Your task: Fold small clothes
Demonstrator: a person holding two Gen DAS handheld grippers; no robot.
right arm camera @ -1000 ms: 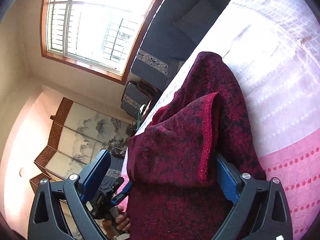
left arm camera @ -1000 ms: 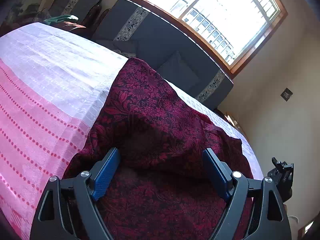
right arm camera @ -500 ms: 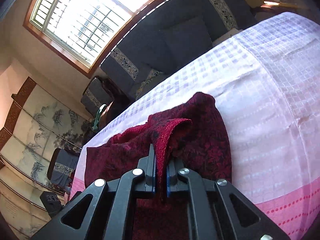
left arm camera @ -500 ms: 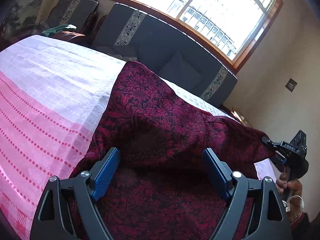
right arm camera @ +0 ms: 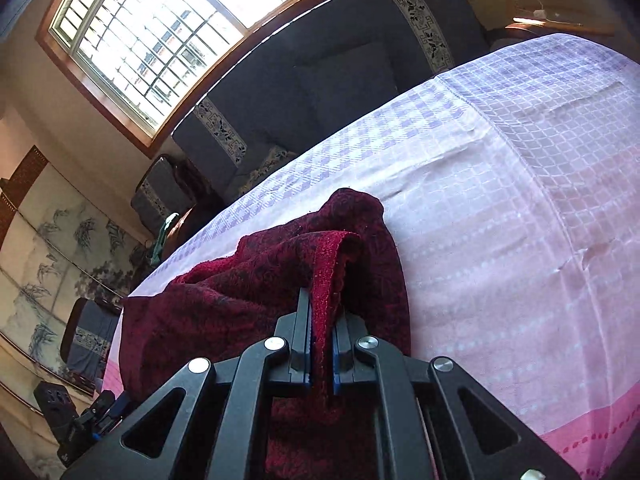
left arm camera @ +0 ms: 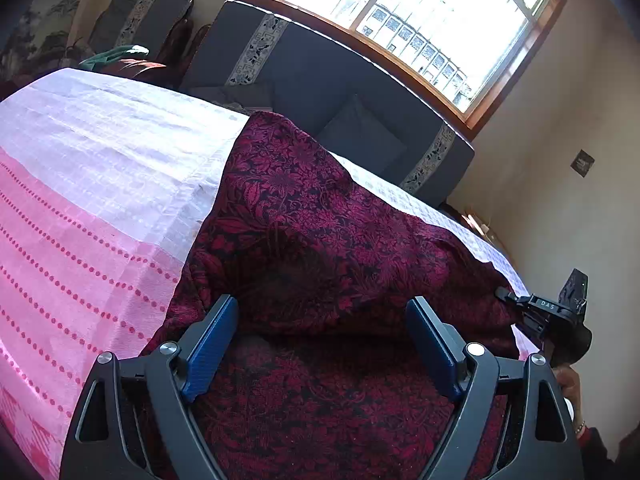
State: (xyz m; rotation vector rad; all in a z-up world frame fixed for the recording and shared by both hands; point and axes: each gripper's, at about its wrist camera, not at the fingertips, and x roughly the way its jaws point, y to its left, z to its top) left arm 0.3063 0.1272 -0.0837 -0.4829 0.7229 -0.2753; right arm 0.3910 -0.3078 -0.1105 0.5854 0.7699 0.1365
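1. Left wrist view: the left gripper [left arm camera: 322, 340] sits low over the dark red floral garment [left arm camera: 320, 216], its blue-padded fingers [left arm camera: 208, 344] spread wide with nothing between them. The cloth lies heaped on the pink and white bedspread [left arm camera: 100, 184], one raised fold humped just ahead of the fingers and more fabric spread beneath them. At the right edge the right gripper [left arm camera: 516, 300] shows from the side, its tip against the far corner of the garment; from here I cannot tell whether it grips. Behind the bed stands a dark sofa [left arm camera: 320, 80] under a large window [left arm camera: 380, 4].

2. Right wrist view: the right gripper [right arm camera: 321, 344] has its fingers drawn close together, pinching a hemmed edge of the garment [right arm camera: 248, 280], which rises from between the pads [right arm camera: 306, 344] and drapes leftward. The rest of the cloth is bunched on the bedspread [right arm camera: 500, 220], near its left side. The left gripper [right arm camera: 104, 412] is dimly visible at the lower left corner. A painted folding screen [right arm camera: 52, 240] stands along the left wall.
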